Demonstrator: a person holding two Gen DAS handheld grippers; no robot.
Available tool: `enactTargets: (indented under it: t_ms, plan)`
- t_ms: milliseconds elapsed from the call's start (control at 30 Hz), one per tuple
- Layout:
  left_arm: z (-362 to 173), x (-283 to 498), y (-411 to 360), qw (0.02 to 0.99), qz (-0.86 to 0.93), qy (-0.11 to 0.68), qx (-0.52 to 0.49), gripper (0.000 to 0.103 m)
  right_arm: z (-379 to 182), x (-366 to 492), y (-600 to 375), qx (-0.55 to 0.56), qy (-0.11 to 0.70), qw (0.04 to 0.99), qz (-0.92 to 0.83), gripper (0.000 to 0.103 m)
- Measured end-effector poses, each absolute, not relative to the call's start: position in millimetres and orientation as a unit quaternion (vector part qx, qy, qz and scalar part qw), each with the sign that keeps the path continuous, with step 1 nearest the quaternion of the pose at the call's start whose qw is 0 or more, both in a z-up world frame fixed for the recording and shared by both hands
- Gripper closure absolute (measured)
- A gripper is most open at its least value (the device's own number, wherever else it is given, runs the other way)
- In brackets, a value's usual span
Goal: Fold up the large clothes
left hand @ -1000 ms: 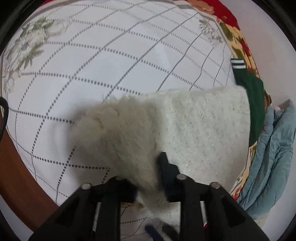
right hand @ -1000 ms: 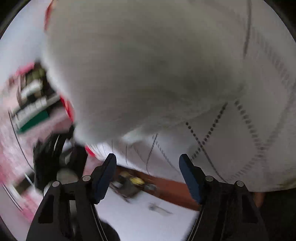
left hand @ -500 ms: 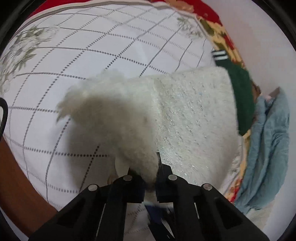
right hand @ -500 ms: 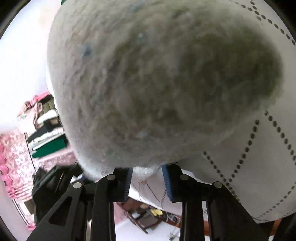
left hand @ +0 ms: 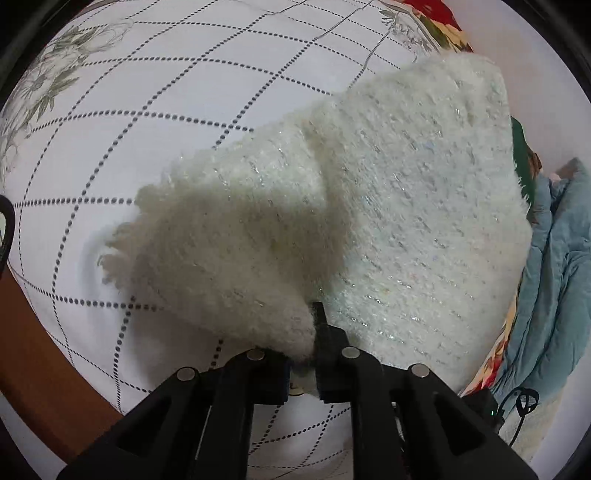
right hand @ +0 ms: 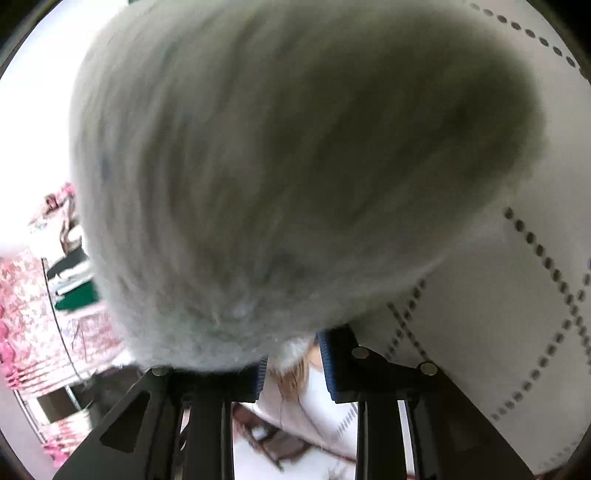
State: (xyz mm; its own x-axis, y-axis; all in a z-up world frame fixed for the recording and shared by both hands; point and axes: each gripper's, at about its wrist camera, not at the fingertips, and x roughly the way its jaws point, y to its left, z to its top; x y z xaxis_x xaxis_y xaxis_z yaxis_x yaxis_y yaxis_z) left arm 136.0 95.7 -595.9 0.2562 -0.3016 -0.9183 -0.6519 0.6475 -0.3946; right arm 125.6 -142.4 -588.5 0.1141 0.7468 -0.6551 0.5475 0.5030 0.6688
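Observation:
A fluffy white sweater (left hand: 388,206) with silver threads lies partly folded on the white checked tablecloth (left hand: 147,92). My left gripper (left hand: 303,354) is shut on a near edge of the sweater and holds that part lifted. In the right wrist view the sweater (right hand: 295,166) fills most of the frame, blurred and very close. My right gripper (right hand: 291,365) is shut on a tuft of the sweater's edge, with the bulk of the cloth draped over the left finger.
A green garment (left hand: 522,166) and a blue-grey garment (left hand: 554,277) lie at the table's right side on a red floral cloth (left hand: 443,26). The brown table edge (left hand: 33,350) runs at the lower left. A cable and small device (left hand: 517,402) sit at the lower right.
Both grippers have closed on the sweater's edge over the last second. The sweater has been carried forward and to the right, its lifted part spreading wider over the cloth.

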Motion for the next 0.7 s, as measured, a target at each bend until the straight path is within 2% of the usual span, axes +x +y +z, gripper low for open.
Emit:
enactTargets:
  t_ms: [33,133,200,267,300,333,400,433,467,600,700]
  plan:
    - [-591.4,138.6,96.4,0.685,0.126,0.597,-0.398,0.088,-583.1,125.7,-145.0,0.479,0.671,0.558,0.091,0.072]
    - [-570.4,142.6,101.1,0.69,0.119,0.595,-0.394,0.082,-560.7,128.7,-158.5,0.435,0.702,0.556,0.092,0.046]
    - [-556.0,141.0,102.8,0.699,0.117,0.591,-0.385,0.078,-542.5,130.0,-167.7,0.397,0.723,0.559,0.083,0.041]
    - [-538.7,137.8,103.6,0.714,0.12,0.587,-0.363,0.049,-519.2,133.6,-177.0,0.376,0.726,0.57,0.081,0.04]
    - [-530.4,135.7,103.2,0.723,0.122,0.585,-0.347,0.019,-509.7,135.5,-182.0,0.362,0.727,0.579,0.075,0.038]
    - [-521.9,134.9,103.1,0.733,0.125,0.583,-0.328,0.005,-496.2,140.0,-184.7,0.345,0.722,0.596,0.07,0.035]
    - [-505.4,141.2,97.8,0.753,0.132,0.58,-0.282,0.004,-473.3,155.9,-186.2,0.308,0.707,0.633,0.064,0.028]
    - [-501.1,144.9,95.4,0.762,0.14,0.58,-0.252,0.004,-460.4,165.4,-181.5,0.28,0.701,0.653,0.063,0.017]
    - [-500.0,144.7,91.8,0.77,0.143,0.578,-0.231,0.004,-448.1,176.8,-174.1,0.252,0.693,0.672,0.067,0.015]
    - [-506.3,175.2,92.9,0.786,0.169,0.577,-0.146,0.004,-435.1,214.2,-149.3,0.147,0.678,0.715,0.088,0.015]
    - [-522.0,187.6,94.3,0.784,0.176,0.585,-0.106,0.004,-460.7,225.2,-171.1,0.064,0.677,0.729,0.07,0.015]
